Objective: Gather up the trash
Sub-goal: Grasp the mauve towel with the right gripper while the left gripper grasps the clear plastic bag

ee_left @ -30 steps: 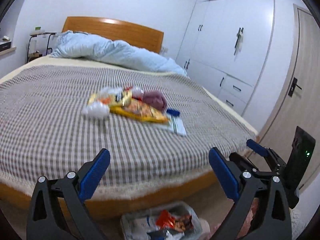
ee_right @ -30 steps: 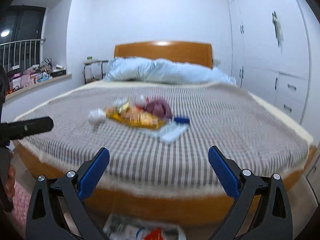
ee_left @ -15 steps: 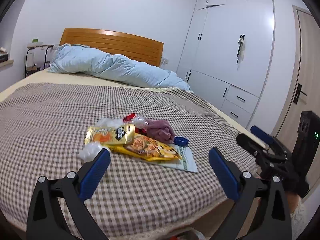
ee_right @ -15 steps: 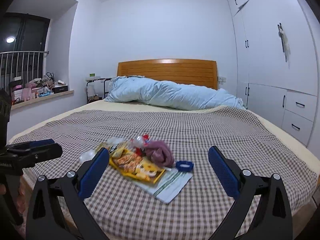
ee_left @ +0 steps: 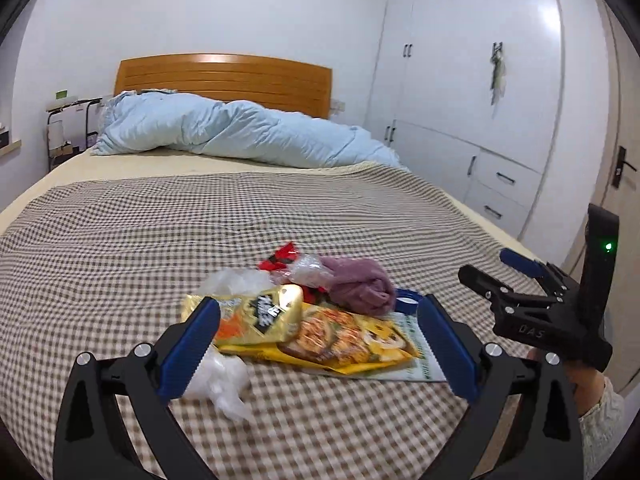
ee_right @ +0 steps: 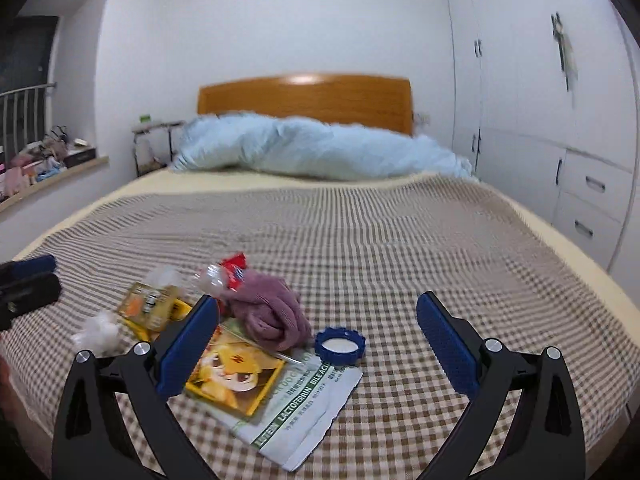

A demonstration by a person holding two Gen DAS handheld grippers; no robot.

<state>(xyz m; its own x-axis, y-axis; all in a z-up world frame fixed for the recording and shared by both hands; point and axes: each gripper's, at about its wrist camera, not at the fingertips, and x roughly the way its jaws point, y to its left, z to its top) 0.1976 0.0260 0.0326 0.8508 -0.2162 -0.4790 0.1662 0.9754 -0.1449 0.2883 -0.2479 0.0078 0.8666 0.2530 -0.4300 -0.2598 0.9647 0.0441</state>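
Checked brown-and-cream bedcover [ee_left: 168, 240] is spread over a bed that fills both views, with a pale blue duvet [ee_left: 240, 136] bunched in front of a wooden headboard [ee_left: 224, 80] in the upper middle of the frame. A small heap of trash is gathered on the cover in the lower middle of each view. A gold snack packet [ee_left: 256, 314] is overlapped onto a yellow noodle wrapper [ee_left: 352, 340], which is laid on a white and green printed sachet [ee_right: 304, 404]. A mauve cloth bundle [ee_right: 268, 308] is set against the wrappers, with a clear bottle with a red label [ee_right: 224, 274] touching its far side and a blue bottle cap [ee_right: 340, 346] just beside it. Crumpled white plastic [ee_left: 218, 380] is seen at the near left of the heap. The left tool [ee_left: 318, 346] is held wide apart low over the packets, gripping nothing. The right tool [ee_right: 318, 348] is likewise spread wide, empty, framing the cap and sachet; it is also seen at the right edge of the left view. White wardrobe doors [ee_left: 480, 80] are seen along the right.
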